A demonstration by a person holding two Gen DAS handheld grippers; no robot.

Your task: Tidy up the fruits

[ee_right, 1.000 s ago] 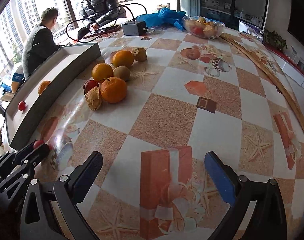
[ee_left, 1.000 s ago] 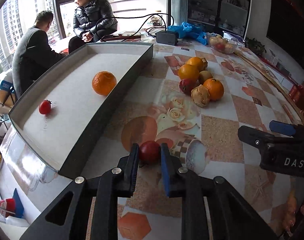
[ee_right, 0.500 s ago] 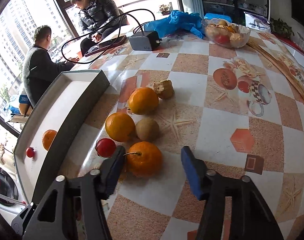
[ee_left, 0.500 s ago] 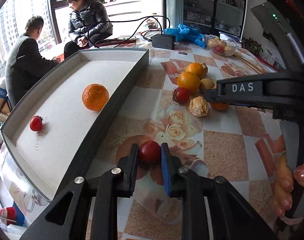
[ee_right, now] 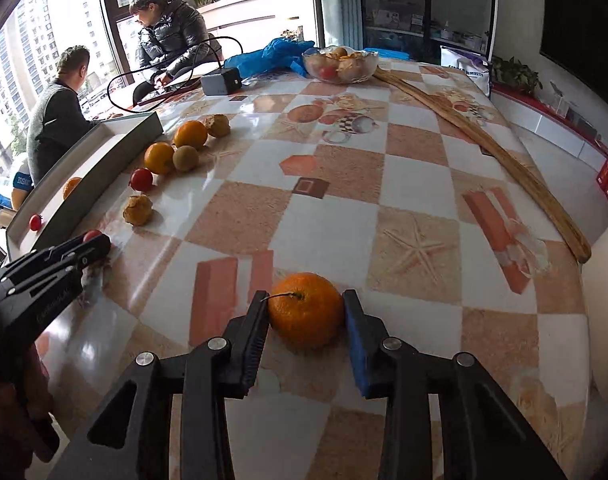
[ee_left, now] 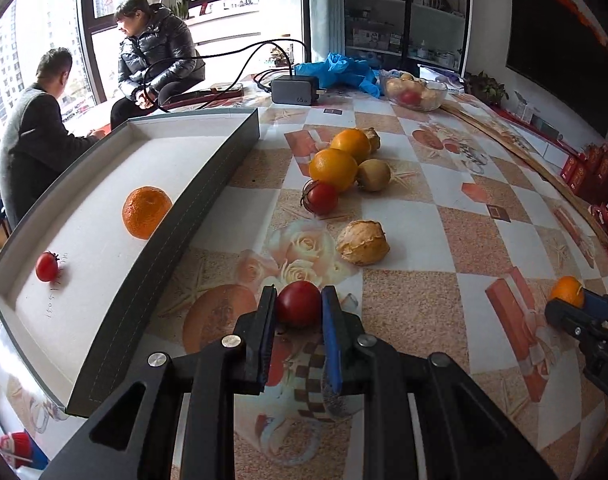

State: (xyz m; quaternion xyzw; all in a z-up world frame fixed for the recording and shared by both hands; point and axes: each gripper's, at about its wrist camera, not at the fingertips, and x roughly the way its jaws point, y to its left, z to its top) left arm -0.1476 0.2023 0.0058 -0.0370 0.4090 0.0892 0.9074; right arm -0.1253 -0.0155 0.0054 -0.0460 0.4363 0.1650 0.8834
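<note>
Pulled away from the fruit pile since a moment ago, the right gripper (ee_right: pixel 305 314) now pinches a stemmed orange (ee_right: pixel 305 310) between its fingers above the patterned table (ee_right: pixel 419 184). On the left, the left gripper (ee_left: pixel 298 310) fingers clamp a red tomato (ee_left: pixel 298 307) just beside the grey tray (ee_left: pixel 208 200), which already holds one orange (ee_left: pixel 146 212) and a small tomato (ee_left: pixel 46 266).
</note>
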